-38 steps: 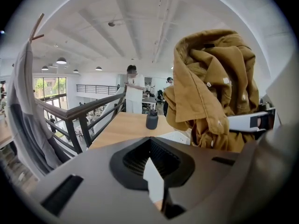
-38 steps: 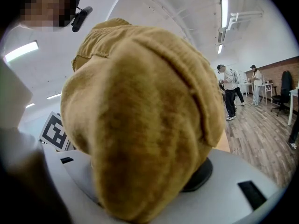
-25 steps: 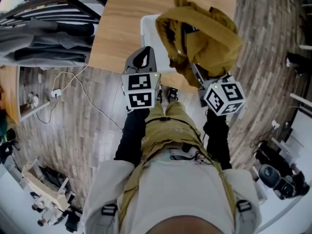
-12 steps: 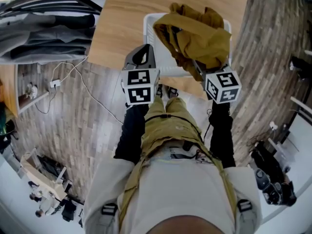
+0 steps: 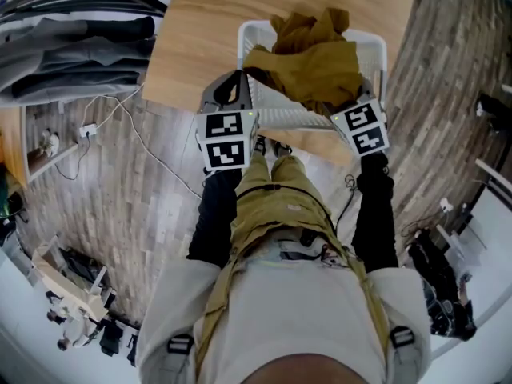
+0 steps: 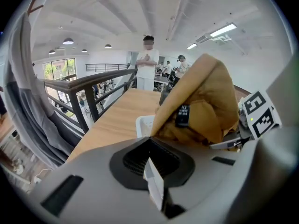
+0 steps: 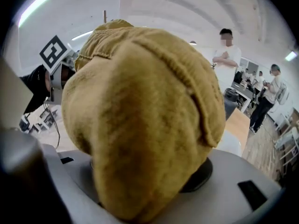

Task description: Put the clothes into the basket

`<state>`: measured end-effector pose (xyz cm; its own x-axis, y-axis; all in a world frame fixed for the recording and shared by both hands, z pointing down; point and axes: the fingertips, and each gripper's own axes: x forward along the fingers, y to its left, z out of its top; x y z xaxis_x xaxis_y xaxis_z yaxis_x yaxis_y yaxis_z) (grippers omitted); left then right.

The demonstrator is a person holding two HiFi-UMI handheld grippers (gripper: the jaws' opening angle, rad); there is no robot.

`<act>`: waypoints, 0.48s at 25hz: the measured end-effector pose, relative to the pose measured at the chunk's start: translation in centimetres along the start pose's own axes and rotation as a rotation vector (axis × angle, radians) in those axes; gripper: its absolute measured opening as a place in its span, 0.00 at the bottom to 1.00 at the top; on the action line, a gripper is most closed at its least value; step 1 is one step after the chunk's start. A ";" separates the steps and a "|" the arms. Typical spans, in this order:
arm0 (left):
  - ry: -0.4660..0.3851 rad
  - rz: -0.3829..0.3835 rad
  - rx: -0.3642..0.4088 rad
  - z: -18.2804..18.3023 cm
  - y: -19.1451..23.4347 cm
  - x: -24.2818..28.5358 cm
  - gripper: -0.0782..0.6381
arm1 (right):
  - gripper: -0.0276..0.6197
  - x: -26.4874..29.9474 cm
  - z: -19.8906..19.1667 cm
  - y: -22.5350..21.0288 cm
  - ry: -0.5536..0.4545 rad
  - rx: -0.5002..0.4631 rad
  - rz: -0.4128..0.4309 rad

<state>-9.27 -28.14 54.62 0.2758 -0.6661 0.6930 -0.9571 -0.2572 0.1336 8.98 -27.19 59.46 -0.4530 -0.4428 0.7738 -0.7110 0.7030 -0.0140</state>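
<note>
Wooden table (image 5: 208,30), plank floor (image 5: 120,206), grey garments (image 5: 72,54) hanging at left.

Your left claw (image 6: 154,183) shows its pale jaws together, nothing between them. Just beyond it, a mustard-yellow cloth garment (image 6: 208,101) with a black label (image 6: 182,115) bunches over the corner of a white plastic basket (image 6: 144,124) on the light wooden counter (image 6: 117,125).

a light wooden table (image 5: 208,38) carries a white plastic laundry basket (image 5: 374,50), set right at its near edge. around it, the wood-plank floor (image 5: 136,206) bears a thin white cable (image 5: 164,169) trailing beside the table.
</note>
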 end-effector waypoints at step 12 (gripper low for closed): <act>0.016 0.013 0.002 -0.6 0.3 -0.1 0.11 | 0.46 4.4 -5.5 -0.5 0.314 -0.391 0.062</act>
<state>-9.64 -27.68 55.02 0.2615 -0.6579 0.7063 -0.9605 -0.2495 0.1232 10.27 -26.43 66.34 -0.2617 -0.2468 0.9331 -0.4057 0.9053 0.1257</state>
